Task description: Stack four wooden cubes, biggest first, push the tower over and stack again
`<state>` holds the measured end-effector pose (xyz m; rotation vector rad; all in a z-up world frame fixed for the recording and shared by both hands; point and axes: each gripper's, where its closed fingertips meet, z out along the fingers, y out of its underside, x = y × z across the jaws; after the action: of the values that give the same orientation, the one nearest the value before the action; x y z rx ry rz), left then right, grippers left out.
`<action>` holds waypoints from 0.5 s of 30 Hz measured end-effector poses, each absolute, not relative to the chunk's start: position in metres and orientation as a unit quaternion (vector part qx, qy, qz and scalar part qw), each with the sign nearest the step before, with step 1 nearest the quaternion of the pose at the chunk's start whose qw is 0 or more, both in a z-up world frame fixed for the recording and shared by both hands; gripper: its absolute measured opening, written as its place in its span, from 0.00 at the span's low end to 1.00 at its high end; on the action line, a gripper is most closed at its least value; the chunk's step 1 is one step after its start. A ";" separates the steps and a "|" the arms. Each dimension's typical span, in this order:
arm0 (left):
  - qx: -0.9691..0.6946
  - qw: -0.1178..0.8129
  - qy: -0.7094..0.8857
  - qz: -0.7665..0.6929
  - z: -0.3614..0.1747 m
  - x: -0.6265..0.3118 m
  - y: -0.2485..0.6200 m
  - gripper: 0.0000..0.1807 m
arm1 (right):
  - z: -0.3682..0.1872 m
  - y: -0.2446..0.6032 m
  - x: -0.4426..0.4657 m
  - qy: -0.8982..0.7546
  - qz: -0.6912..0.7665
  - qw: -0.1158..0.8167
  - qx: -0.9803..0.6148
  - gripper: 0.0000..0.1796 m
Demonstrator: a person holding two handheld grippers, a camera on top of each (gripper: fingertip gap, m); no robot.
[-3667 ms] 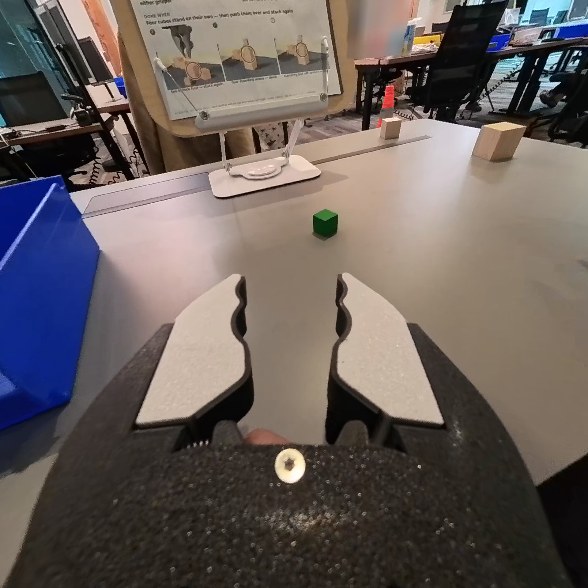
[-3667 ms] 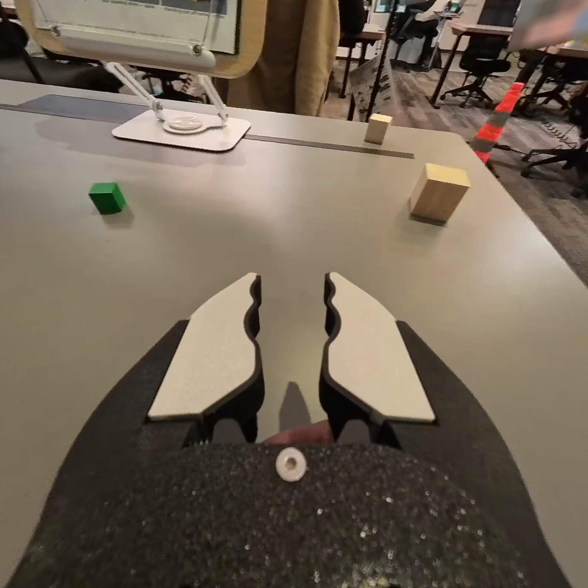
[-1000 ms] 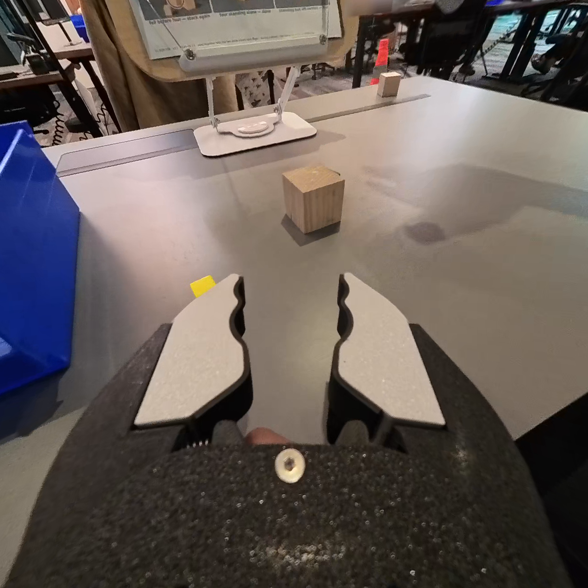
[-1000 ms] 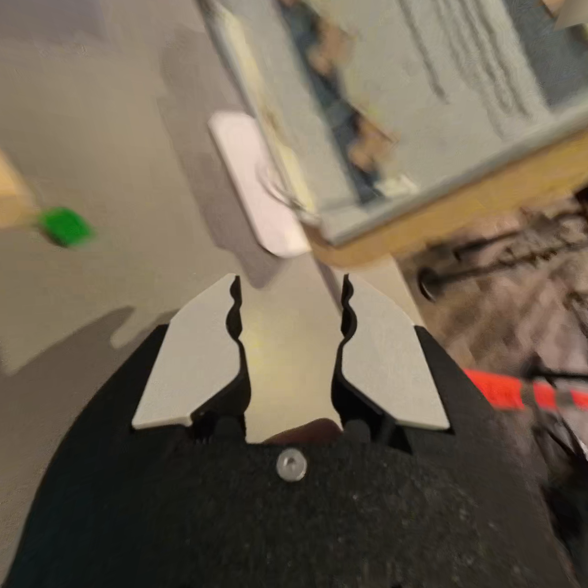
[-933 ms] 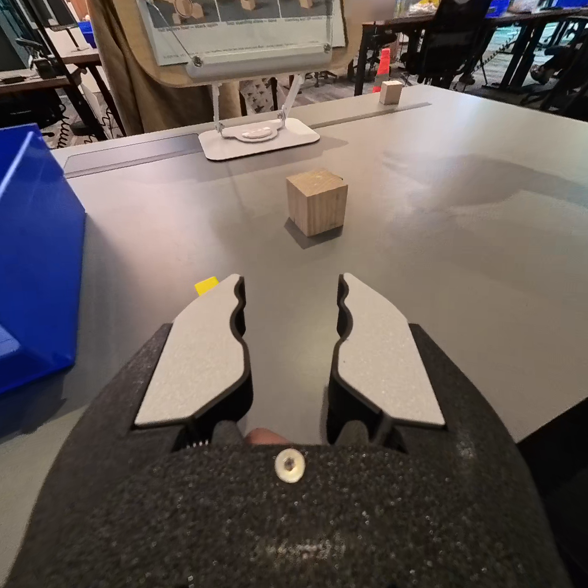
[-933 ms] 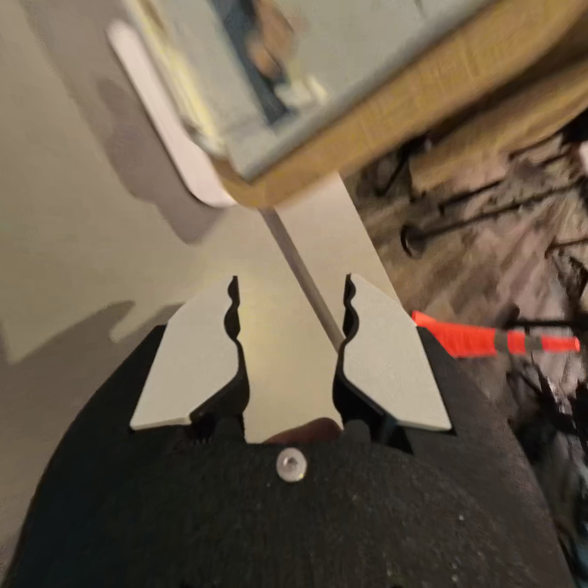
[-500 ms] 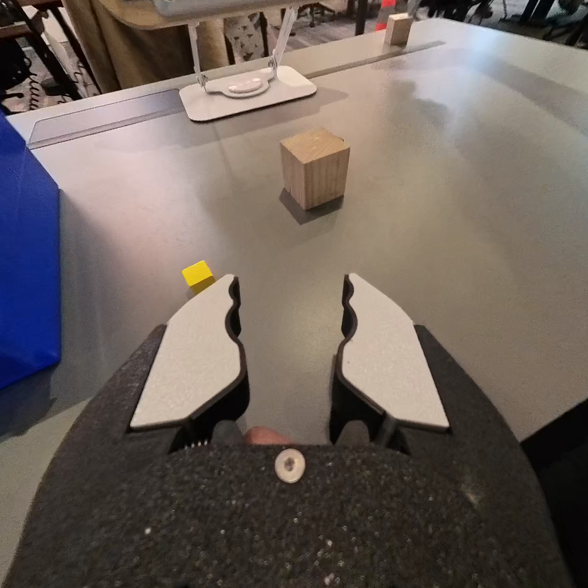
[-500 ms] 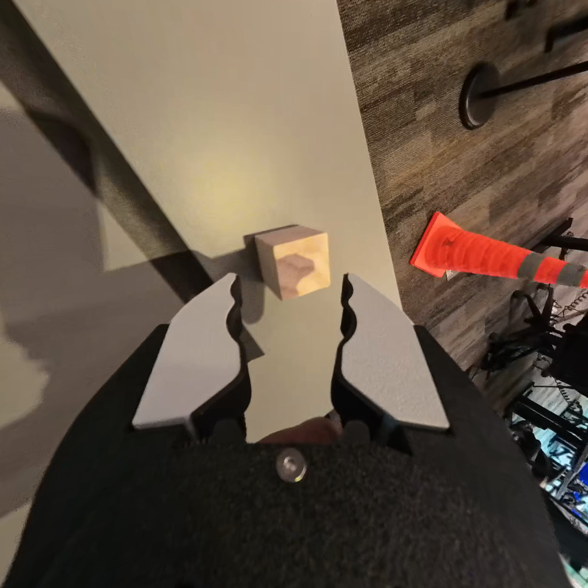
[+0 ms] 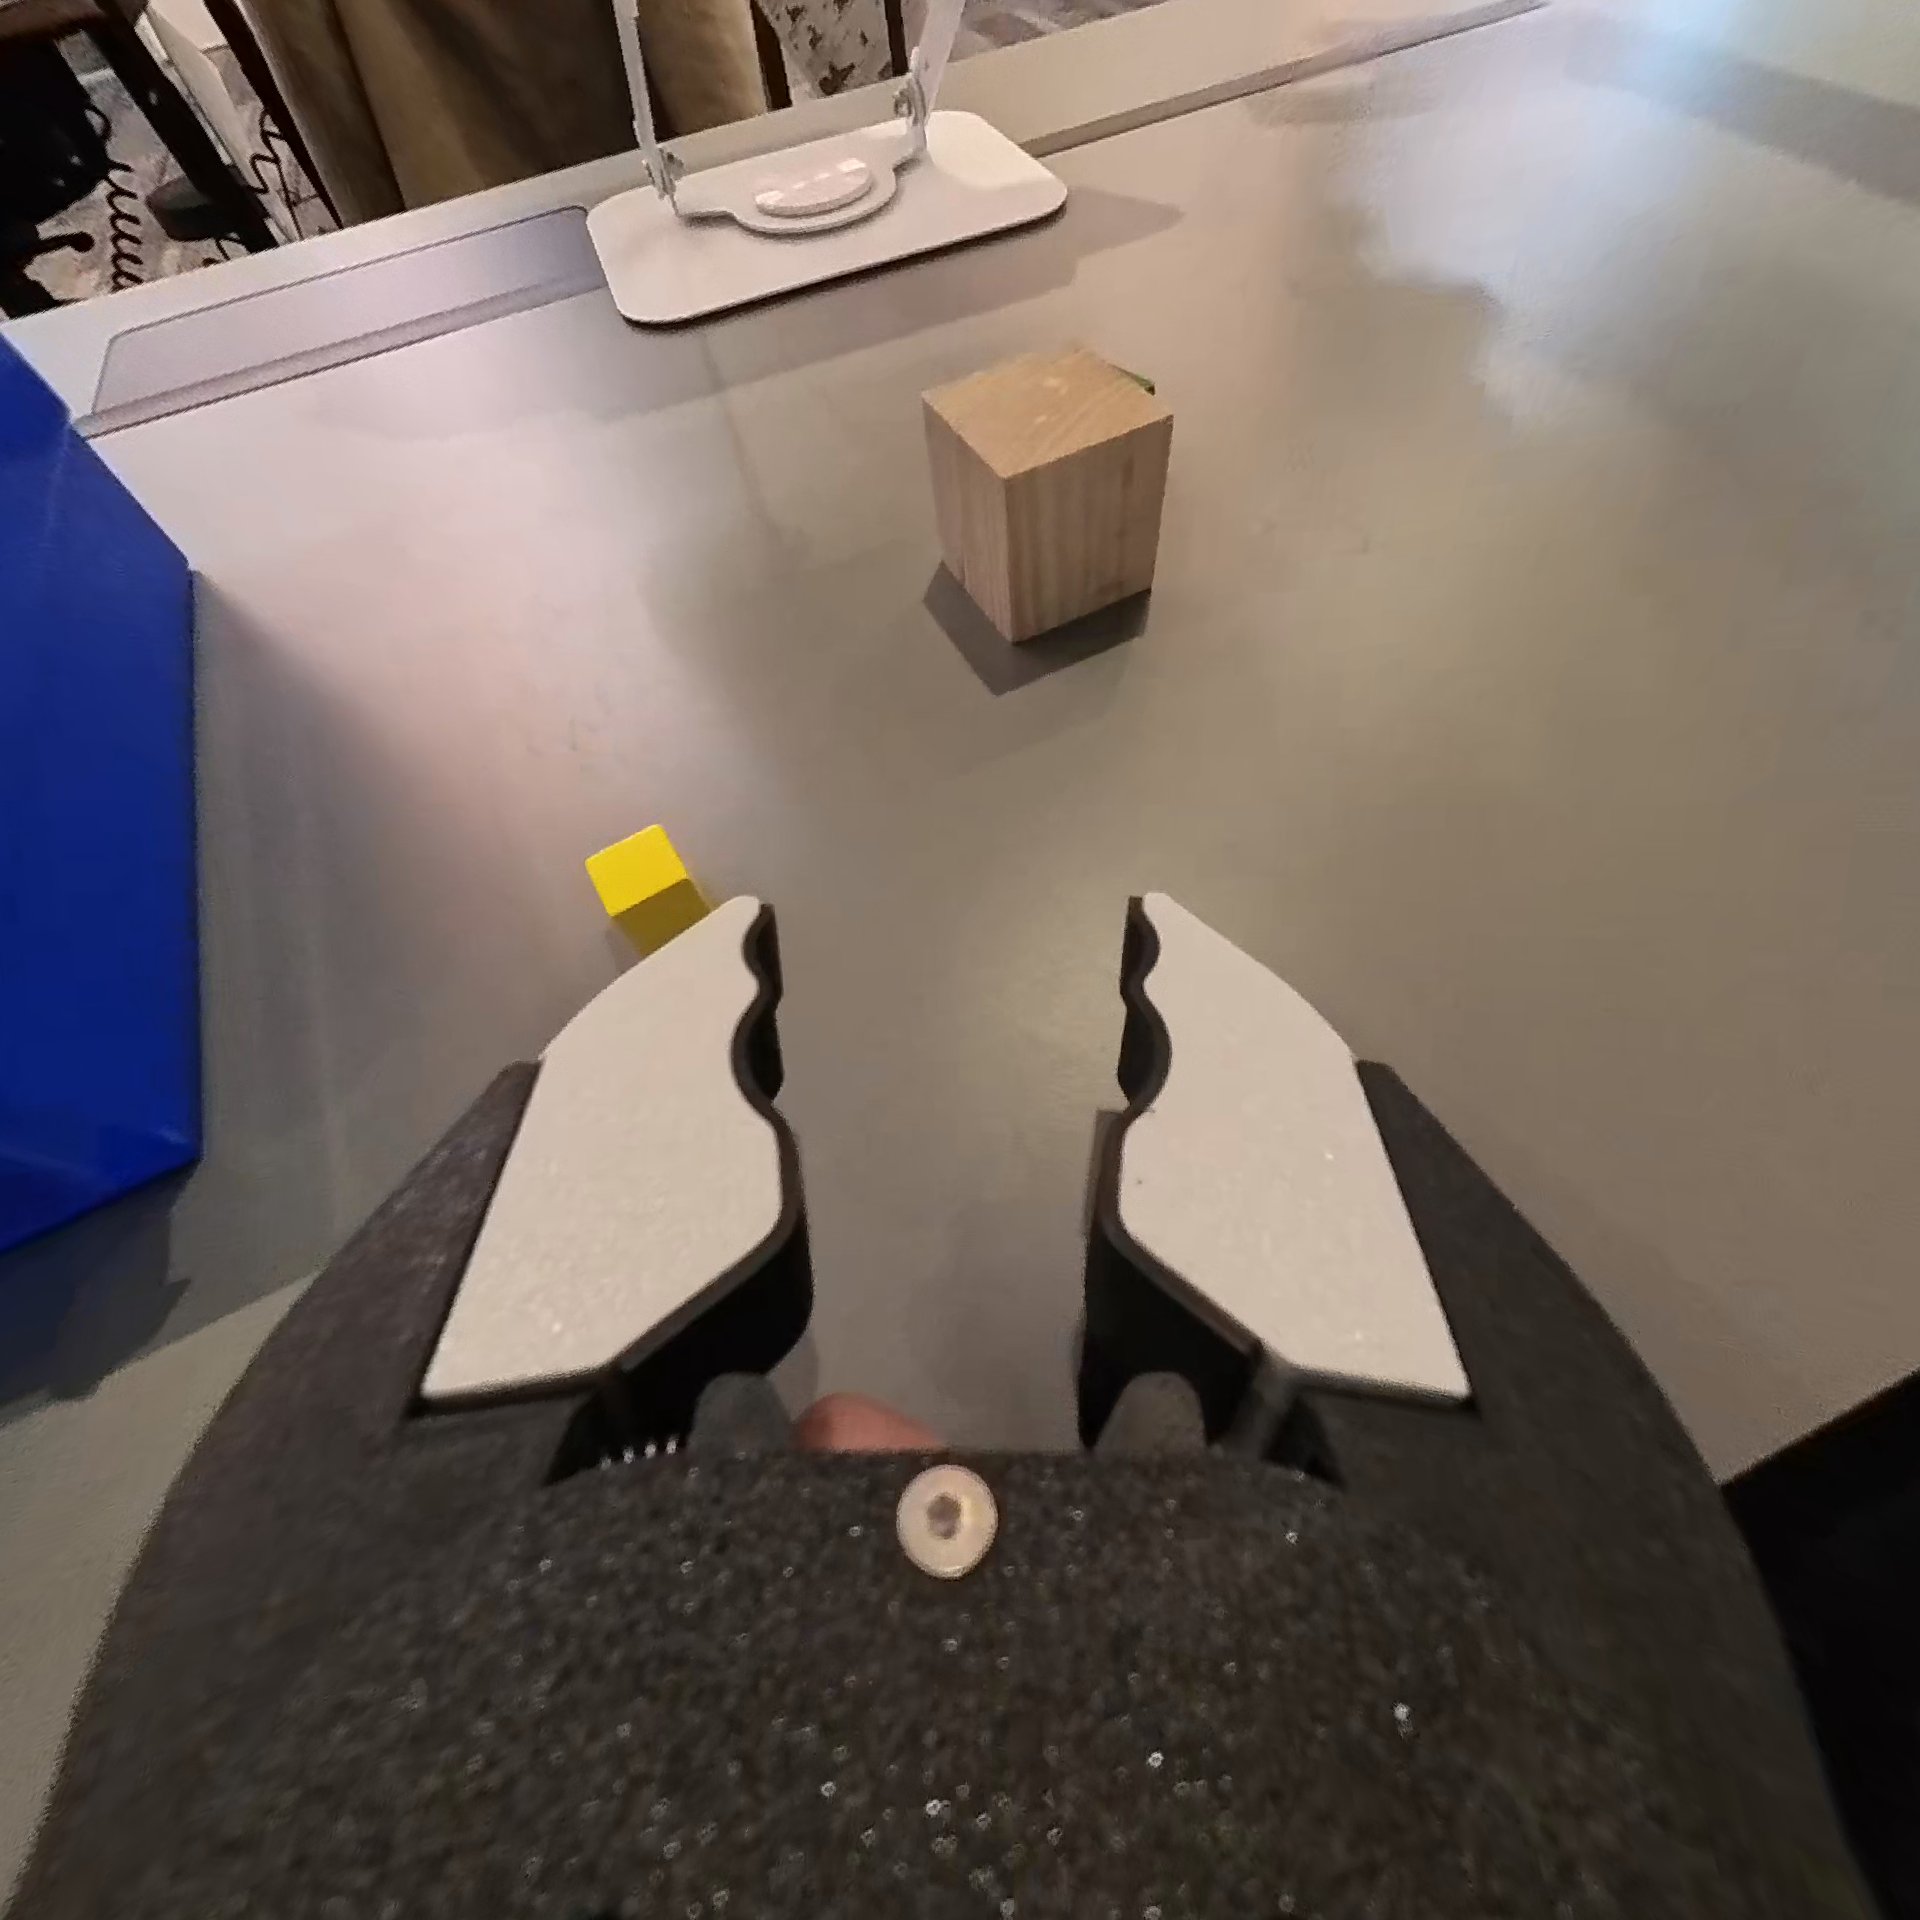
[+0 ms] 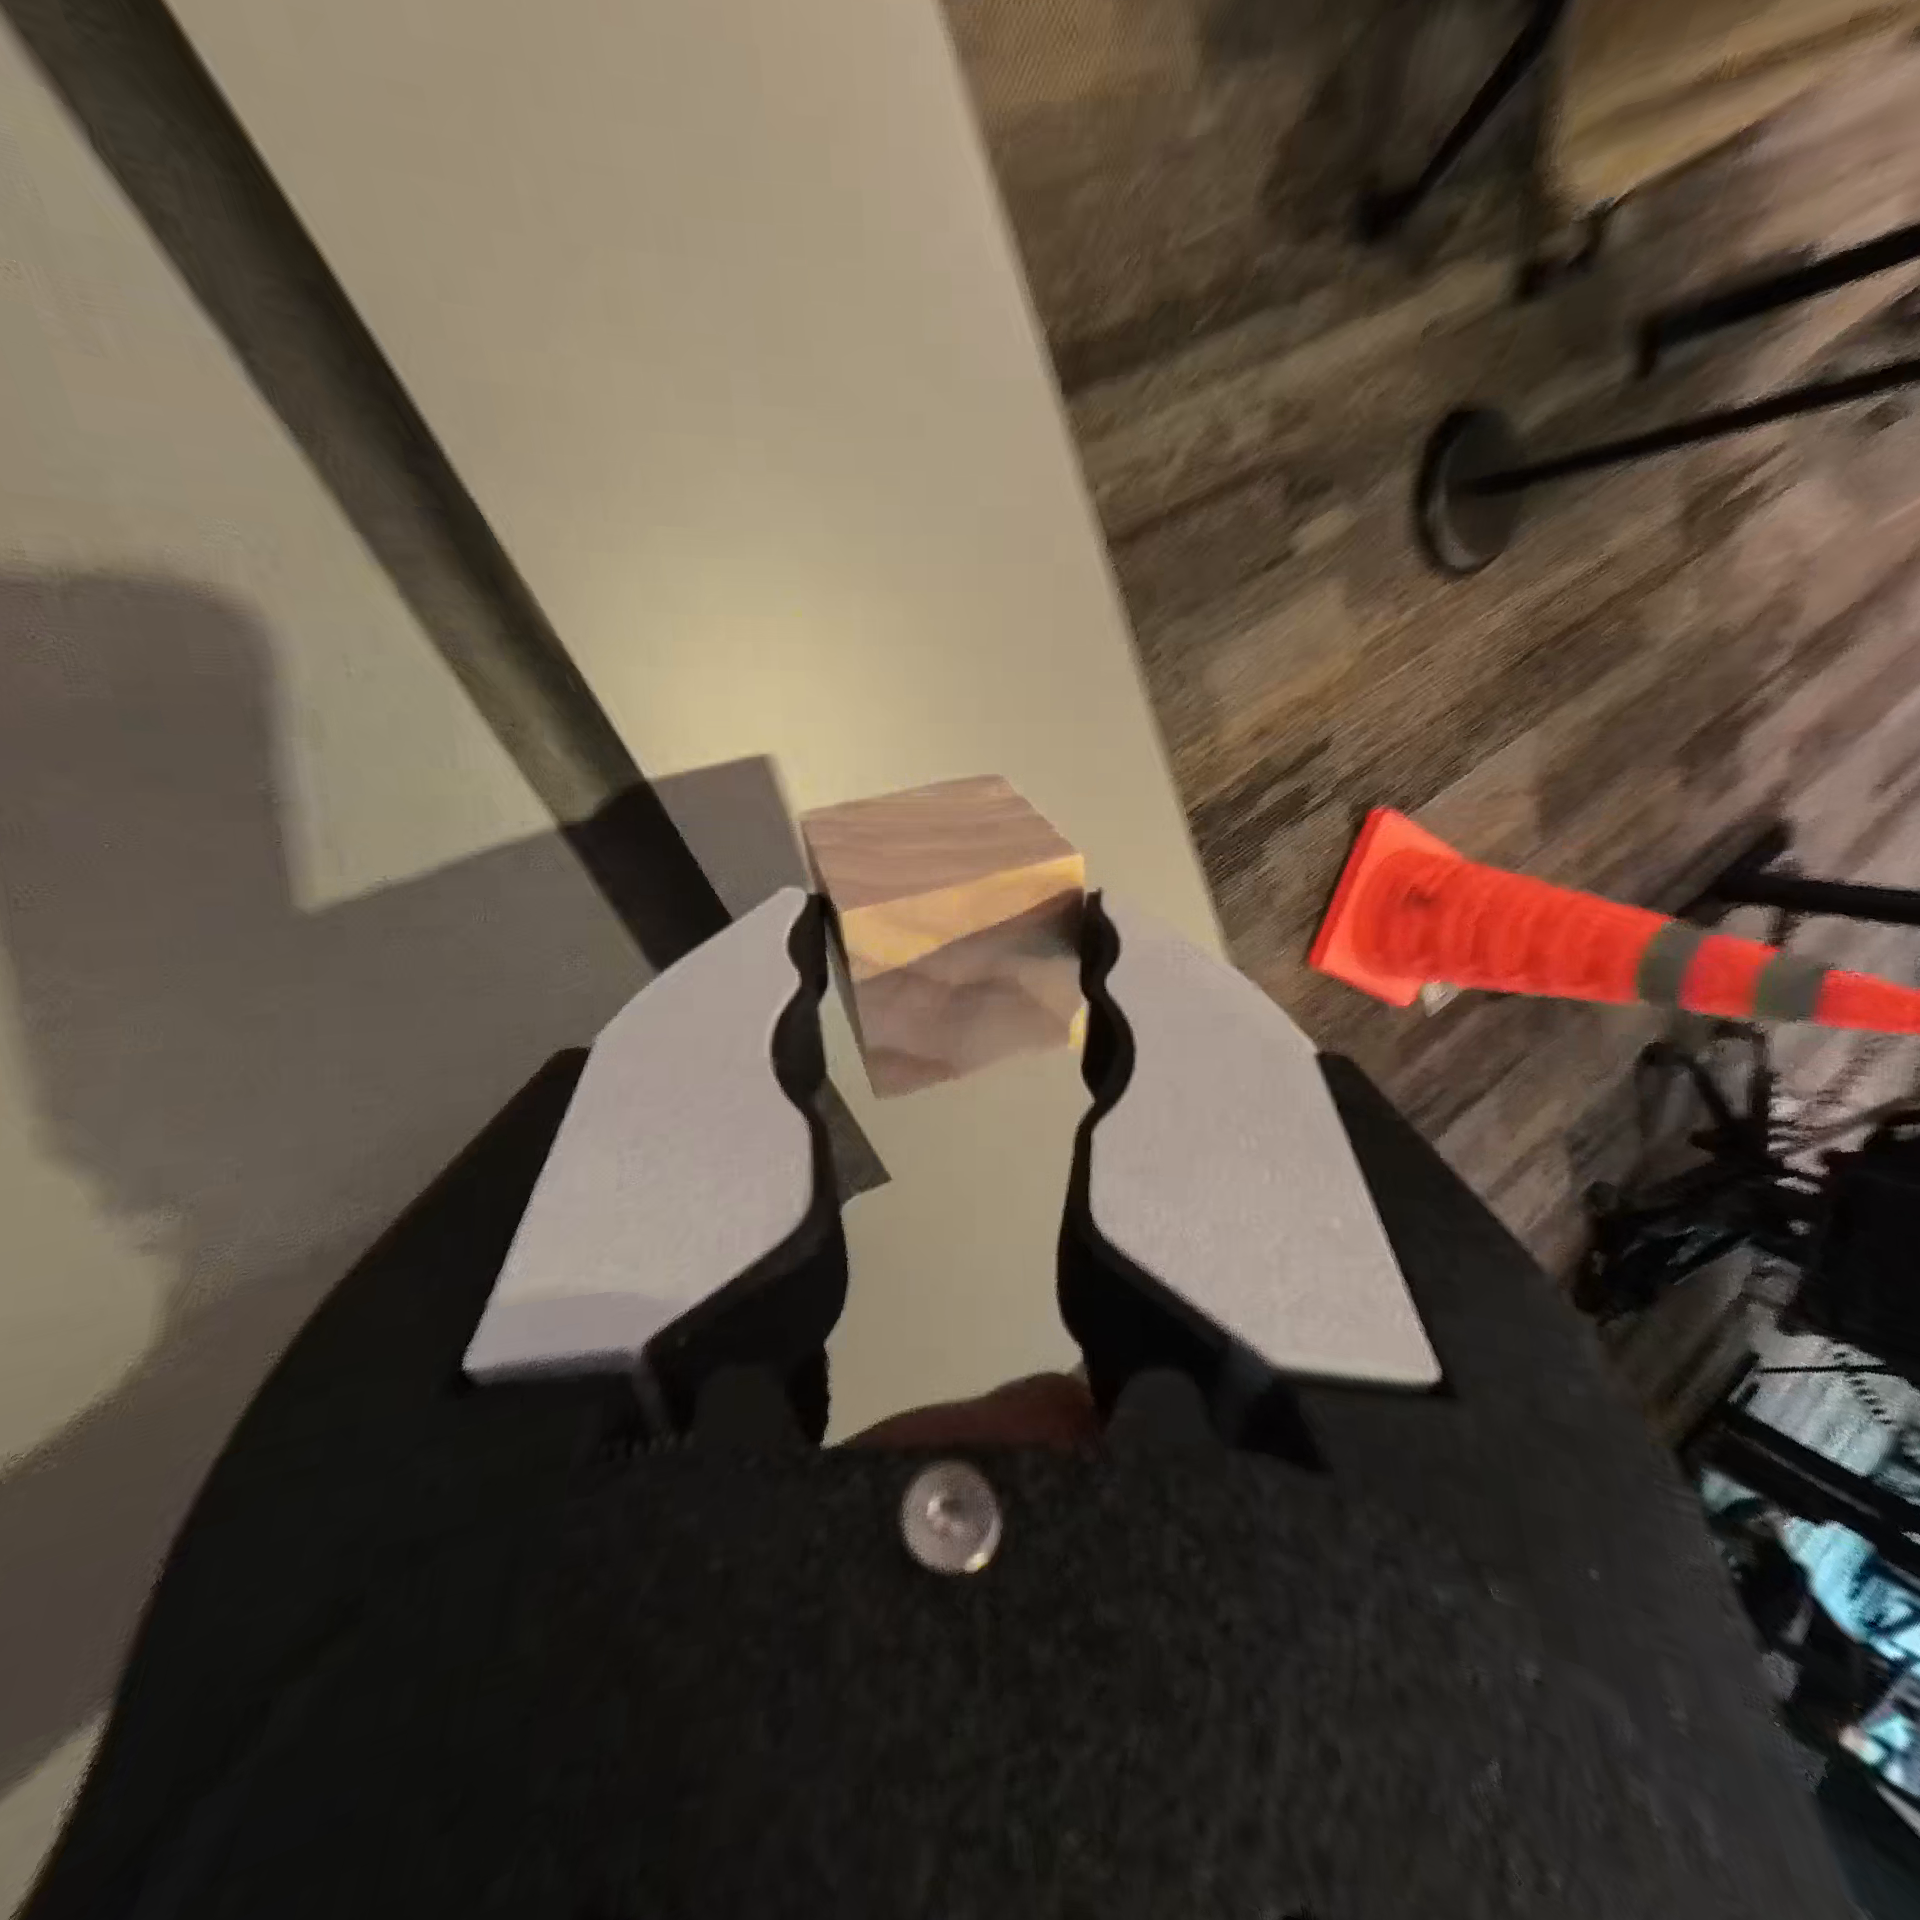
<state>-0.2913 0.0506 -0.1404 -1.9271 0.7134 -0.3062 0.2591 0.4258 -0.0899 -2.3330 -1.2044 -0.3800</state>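
In the left wrist view, a large plain wooden cube [image 9: 1049, 499] stands on the grey table [image 9: 1455, 727]. A sliver of a green cube [image 9: 1141, 381] peeks out behind it. A small yellow cube [image 9: 636, 883] lies just beyond my left gripper's left fingertip. My left gripper [image 9: 945, 925] is open and empty above the table. In the right wrist view, my right gripper [image 10: 948, 920] points down at a smaller plain wooden cube [image 10: 951, 935] near the table's far edge. Its fingertips press both sides of the cube.
A blue bin [image 9: 94, 831] stands at the left. A white stand base [image 9: 831, 218] sits at the back. A dark strip [image 10: 364, 436] runs across the table beside the smaller cube. An orange cone [image 10: 1455, 945] lies on the floor beyond the table edge. My hands' fingertips stand some 65 cm from each other.
My right gripper has moved forward around the smaller wooden cube and its jaws have narrowed onto it. My left gripper has come nearer the yellow cube and tilted down a little.
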 end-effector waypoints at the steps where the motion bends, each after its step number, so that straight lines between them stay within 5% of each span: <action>1: -0.796 0.509 0.299 -0.132 -0.139 -0.290 0.049 0.35 | -0.065 0.416 0.244 -0.443 -0.149 0.271 -0.841 0.26; 8: -0.786 0.531 0.292 -0.123 -0.133 -0.293 0.049 0.33 | 0.064 0.298 0.065 -0.498 -0.172 0.375 -0.763 0.26; 15: -0.813 0.510 0.249 -0.126 -0.139 -0.302 0.060 0.31 | -0.004 0.204 -0.124 -0.590 -0.090 0.251 -0.762 0.26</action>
<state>-0.3024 0.0598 -0.1388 -1.9585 0.6003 -0.3028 -0.1243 0.2041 -0.0044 -2.0749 -1.6043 -0.2439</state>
